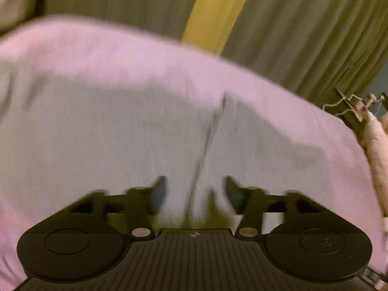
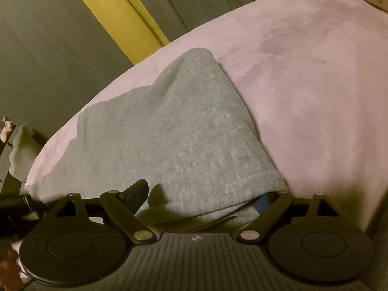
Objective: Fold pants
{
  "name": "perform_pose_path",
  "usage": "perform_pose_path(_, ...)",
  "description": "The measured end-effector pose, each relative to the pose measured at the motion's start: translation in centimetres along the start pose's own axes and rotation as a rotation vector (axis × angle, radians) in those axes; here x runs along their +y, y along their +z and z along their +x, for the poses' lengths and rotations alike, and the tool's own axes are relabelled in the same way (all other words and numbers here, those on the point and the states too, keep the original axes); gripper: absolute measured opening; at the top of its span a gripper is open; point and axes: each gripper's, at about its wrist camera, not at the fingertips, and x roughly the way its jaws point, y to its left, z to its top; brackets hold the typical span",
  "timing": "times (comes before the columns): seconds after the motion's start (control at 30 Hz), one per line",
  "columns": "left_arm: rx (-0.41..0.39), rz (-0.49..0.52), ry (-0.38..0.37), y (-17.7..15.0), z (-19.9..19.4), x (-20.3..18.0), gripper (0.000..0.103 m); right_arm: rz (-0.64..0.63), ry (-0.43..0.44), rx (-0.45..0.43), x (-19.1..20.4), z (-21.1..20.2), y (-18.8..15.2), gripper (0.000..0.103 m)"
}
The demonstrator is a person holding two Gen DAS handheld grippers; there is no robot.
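Grey pants (image 1: 121, 133) lie spread on a pink sheet (image 1: 97, 43) in the blurred left wrist view, with a dark seam line (image 1: 211, 131) down the middle. My left gripper (image 1: 195, 191) is open, its jaws either side of the seam at the cloth's near edge. In the right wrist view the grey pants (image 2: 174, 131) lie on the pink sheet (image 2: 315, 84), ribbed hem nearest me. My right gripper (image 2: 206, 196) is open; the hem covers the right finger and the left finger (image 2: 137, 191) lies on top of the cloth.
Olive curtains (image 1: 303, 36) with a yellow strip (image 1: 213, 12) hang behind the bed. A dark rack with cords (image 1: 351, 106) and a pale object (image 1: 375, 145) stand at the right edge. A white cloth (image 2: 21, 150) hangs at the left of the right wrist view.
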Motion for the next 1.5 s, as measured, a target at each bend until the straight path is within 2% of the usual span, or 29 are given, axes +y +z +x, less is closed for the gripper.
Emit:
perform_pose_path(0.07, -0.025, 0.051, -0.051, 1.7, 0.9, -0.7, 0.071, 0.007, 0.011, -0.002, -0.4, 0.0, -0.2, 0.091)
perform_pose_path(0.17, -0.003, 0.066, -0.119, 3.6, 3.8, -1.2, 0.072, -0.005, 0.022, 0.002, 0.2, 0.2, 0.0, 0.097)
perform_pose_path(0.33, 0.089, 0.021, -0.125, 4.8, 9.5, -1.5, 0.065, -0.117, -0.021, 0.004, 1.5, 0.6, -0.8, 0.099)
perform_pose_path(0.4, 0.076, 0.015, -0.131, 5.0, 11.0, -1.7, 0.065, -0.157, -0.040, 0.005, 2.0, 0.9, -1.3, 0.099)
perform_pose_path(0.5, 0.046, 0.032, -0.189, 4.7, 12.0, -2.4, 0.065, -0.166, -0.043, 0.002, 2.0, 1.0, -1.4, 0.099)
perform_pose_path(0.53, 0.045, 0.059, -0.192, 4.6, 12.2, -2.8, 0.065, -0.161, -0.038, 0.003, 1.9, 0.9, -1.4, 0.099)
perform_pose_path(0.57, 0.036, 0.090, -0.189, 4.5, 12.4, -3.2, 0.060, -0.158, -0.033, 0.005, 1.7, 0.9, -1.4, 0.099)
perform_pose_path(0.63, 0.023, 0.151, -0.198, 4.2, 12.5, -3.8, 0.046, -0.154, -0.029, 0.005, 1.7, 0.6, -1.5, 0.099)
perform_pose_path(0.7, 0.036, 0.143, -0.232, 4.2, 12.7, -3.7, 0.031, -0.161, -0.037, 0.006, 1.7, 0.8, -1.4, 0.099)
perform_pose_path(0.87, 0.030, 0.109, -0.239, 4.5, 11.9, -2.9, 0.025, -0.171, -0.048, 0.006, 2.0, 0.8, -1.5, 0.099)
perform_pose_path(1.07, -0.065, 0.153, -0.198, 4.4, 8.7, -3.2, 0.024, -0.179, -0.061, 0.006, 2.3, 0.7, -1.2, 0.098)
perform_pose_path(1.13, -0.059, 0.133, -0.157, 4.3, 9.1, -2.2, 0.025, -0.178, -0.066, -0.001, 2.3, 0.6, -1.2, 0.098)
perform_pose_path(1.2, 0.008, 0.091, -0.078, 3.9, 11.0, -0.9, 0.032, -0.198, -0.082, 0.014, 2.3, 1.0, -1.3, 0.099)
perform_pose_path(1.23, 0.010, 0.074, -0.089, 3.7, 11.3, -0.4, 0.033, -0.222, -0.090, 0.015, 2.5, 1.2, -1.5, 0.099)
perform_pose_path(1.27, 0.004, 0.067, -0.094, 3.8, 10.8, -0.4, 0.038, -0.240, -0.098, 0.016, 2.7, 1.2, -1.6, 0.099)
perform_pose_path(1.33, -0.021, 0.062, -0.059, 3.9, 9.0, -0.9, 0.058, -0.259, -0.106, 0.016, 2.9, 1.2, -1.7, 0.099)
perform_pose_path(1.4, -0.039, 0.057, -0.087, 3.8, 6.9, -0.8, 0.082, -0.248, -0.092, 0.013, 2.6, 1.1, -1.6, 0.099)
perform_pose_path(1.43, -0.032, 0.057, -0.107, 3.4, 6.1, -0.7, 0.086, -0.241, -0.086, 0.011, 2.5, 1.1, -1.5, 0.099)
perform_pose_path(1.5, -0.001, 0.052, -0.091, 2.5, 4.9, -0.3, 0.088, -0.227, -0.086, 0.013, 2.5, 1.2, -1.3, 0.099)
